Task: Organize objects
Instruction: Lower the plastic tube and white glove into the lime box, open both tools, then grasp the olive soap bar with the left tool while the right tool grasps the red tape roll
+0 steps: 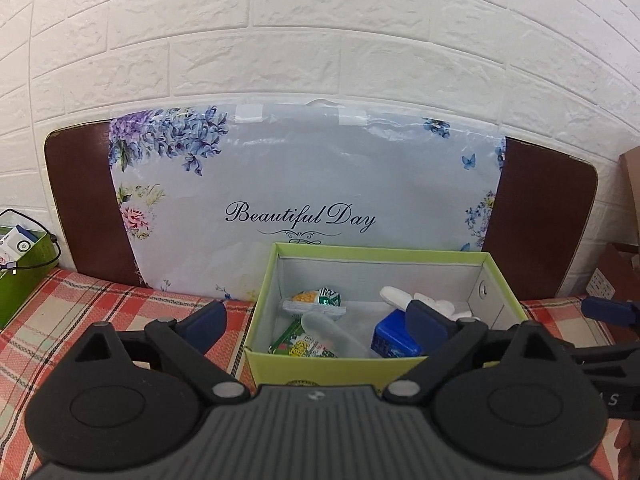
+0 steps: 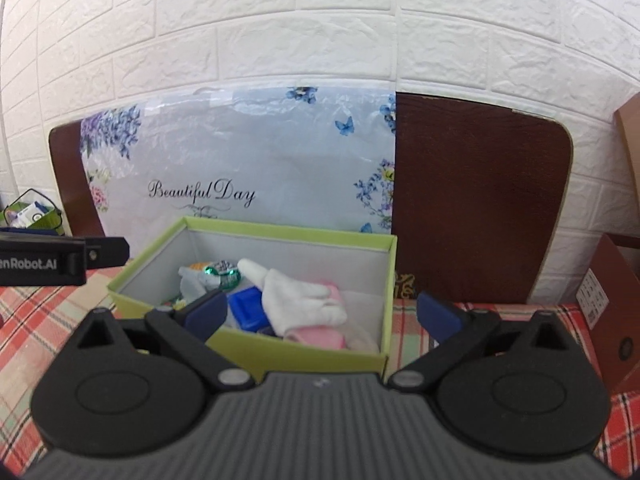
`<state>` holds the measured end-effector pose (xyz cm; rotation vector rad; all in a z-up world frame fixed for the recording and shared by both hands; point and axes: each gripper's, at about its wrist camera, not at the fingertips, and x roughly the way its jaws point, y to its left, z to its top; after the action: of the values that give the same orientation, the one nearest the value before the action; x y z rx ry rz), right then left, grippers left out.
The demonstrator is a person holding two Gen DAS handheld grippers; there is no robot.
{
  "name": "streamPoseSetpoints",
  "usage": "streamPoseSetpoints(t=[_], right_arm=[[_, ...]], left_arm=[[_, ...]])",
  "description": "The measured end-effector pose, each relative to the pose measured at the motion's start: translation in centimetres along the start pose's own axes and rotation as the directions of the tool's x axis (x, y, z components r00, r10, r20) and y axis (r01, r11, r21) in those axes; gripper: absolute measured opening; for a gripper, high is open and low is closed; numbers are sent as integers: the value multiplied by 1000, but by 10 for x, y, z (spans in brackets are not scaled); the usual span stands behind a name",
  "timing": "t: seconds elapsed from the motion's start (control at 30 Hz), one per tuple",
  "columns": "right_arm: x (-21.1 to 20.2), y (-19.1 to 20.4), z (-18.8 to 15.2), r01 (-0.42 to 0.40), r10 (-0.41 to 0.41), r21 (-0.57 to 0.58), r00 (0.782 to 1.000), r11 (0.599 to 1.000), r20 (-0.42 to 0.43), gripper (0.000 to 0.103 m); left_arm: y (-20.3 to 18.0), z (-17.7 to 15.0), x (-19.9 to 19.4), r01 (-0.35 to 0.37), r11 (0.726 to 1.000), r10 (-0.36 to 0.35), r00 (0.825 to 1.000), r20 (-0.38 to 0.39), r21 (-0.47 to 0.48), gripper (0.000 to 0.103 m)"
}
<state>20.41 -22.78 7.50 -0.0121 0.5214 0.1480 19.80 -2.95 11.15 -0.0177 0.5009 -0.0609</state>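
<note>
A light green box stands open on the checked cloth. Inside lie a green snack packet, a clear plastic piece, a blue container and a white and pink sock. My left gripper is open, its blue pads apart above the box's near wall, nothing between them. My right gripper is open too, spread over the box's right half and empty. The right gripper's finger shows at the right edge of the left wrist view.
A floral bag reading "Beautiful Day" leans on a brown board against the white brick wall. A green basket with small items stands at the left. Brown cartons stand at the right. Checked cloth covers the table.
</note>
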Motion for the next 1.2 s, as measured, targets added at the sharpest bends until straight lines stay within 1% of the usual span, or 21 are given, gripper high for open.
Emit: streamPoseSetpoints(t=[0.23,0.53,0.7,0.87,1.0,1.2], right_arm=[[-49,7,-19,-6,6,15,1000,1000,5,103],[-96,25,-50,-6,6,-16,1000,1000,6,103],[-108,30,-74,-21,21,-10,1000,1000,1,103],[-109,32,-93,-25,26,16,999,1000,-39,103],[-108,32,-103,-23,24,26,998,999,-63,103],[-118,23,-120,-42,48,76,997,996,-68,103]], left_arm=[[5,-26,-45,17,1000,-17,1000,10,-20,99],[1,-73,-83,41,999,-41,999,-1,8,99],[3,-95,-91,37,999,-36,999,-24,19,99],[5,-115,-93,33,999,-32,998,-62,25,99],[8,-127,-94,42,999,-40,995,-93,22,99],[8,-137,-87,29,999,-24,991,-133,38,99]])
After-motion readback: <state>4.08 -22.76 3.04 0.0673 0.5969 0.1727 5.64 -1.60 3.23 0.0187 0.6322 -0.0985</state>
